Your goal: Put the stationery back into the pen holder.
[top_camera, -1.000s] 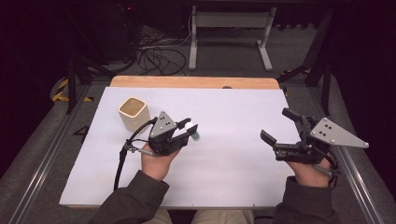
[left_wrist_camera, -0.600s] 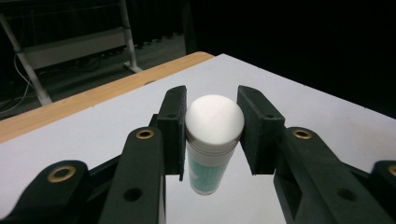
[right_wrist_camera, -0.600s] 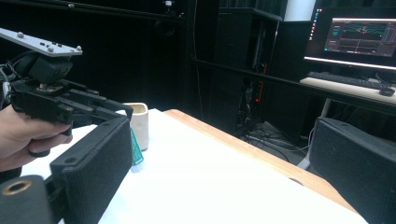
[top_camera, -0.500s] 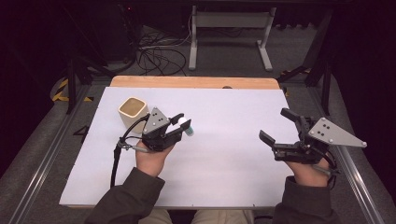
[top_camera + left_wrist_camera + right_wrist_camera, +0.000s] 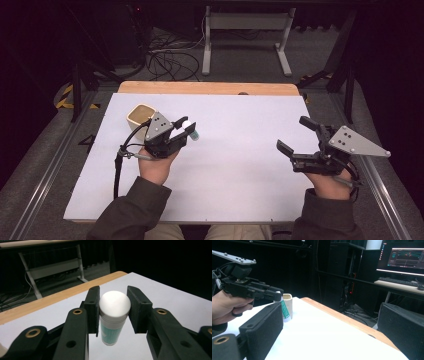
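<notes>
Table (image 5: 240, 165): a flat rectangular top under a smooth matte white sheet, with a bare strip of pale wood running along the far edge.

Left gripper (image 5: 186, 131): black, angular, with a grey three-cornered plate on top and a black cable looping down beside the forearm. It is hovering over the far-left part of the table, and its jaws are pinching a tube between their flat, foam-like pads.

Tube (image 5: 114, 315): a small cylinder with a rounded, glossy white cap and a teal-and-white printed body. It is hanging cap-up between the jaws, clear of the sheet in the left gripper view.

Cup (image 5: 140, 115): cream-coloured, squarish with rounded corners, matte, open at the top. It is standing near the far-left corner, just behind the left gripper.

Right gripper (image 5: 295, 136): the same black build, with a grey plate. It is hovering near the right edge, its jaws spread wide with nothing between the coarse black pads.

Sleeves (image 5: 132, 212): dark fabric, entering from the near edge.
</notes>
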Tool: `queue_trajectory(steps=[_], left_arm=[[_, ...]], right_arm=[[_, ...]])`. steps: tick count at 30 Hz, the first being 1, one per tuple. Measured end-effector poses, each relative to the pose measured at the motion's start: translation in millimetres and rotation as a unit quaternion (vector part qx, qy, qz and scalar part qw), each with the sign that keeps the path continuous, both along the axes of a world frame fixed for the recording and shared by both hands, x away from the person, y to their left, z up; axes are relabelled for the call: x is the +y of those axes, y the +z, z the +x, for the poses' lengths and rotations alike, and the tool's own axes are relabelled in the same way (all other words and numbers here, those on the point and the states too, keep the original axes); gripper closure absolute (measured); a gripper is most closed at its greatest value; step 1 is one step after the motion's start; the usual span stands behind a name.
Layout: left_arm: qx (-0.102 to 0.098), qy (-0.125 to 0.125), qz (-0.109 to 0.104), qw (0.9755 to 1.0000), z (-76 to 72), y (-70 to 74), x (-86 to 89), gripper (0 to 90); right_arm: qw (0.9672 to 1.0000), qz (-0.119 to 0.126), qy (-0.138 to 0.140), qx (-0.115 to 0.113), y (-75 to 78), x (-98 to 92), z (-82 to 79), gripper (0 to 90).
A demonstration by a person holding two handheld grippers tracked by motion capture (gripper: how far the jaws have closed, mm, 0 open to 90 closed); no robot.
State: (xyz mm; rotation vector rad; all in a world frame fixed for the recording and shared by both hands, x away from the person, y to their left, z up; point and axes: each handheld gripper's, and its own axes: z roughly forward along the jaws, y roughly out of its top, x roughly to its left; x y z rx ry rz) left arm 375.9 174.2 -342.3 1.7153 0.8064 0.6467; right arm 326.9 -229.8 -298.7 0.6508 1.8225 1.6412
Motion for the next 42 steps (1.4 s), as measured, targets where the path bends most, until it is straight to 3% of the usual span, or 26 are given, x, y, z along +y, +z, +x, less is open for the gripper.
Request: queue_trajectory(steps=[20, 42], left_arm=[[-0.011, 0.042, -0.010, 0.9990, 6.4, 5.5, 31.2, 65.0], [-0.017, 0.097, -0.023, 0.9949, 13.8, 6.1, 71.1, 65.1]], right_arm=[[1.0000, -0.002, 0.001, 0.003, -1.0, 0.8, 1.0, 7.0], [0.9999, -0.003, 0.007, 0.010, -5.0, 4.8, 5.3, 7.0]])
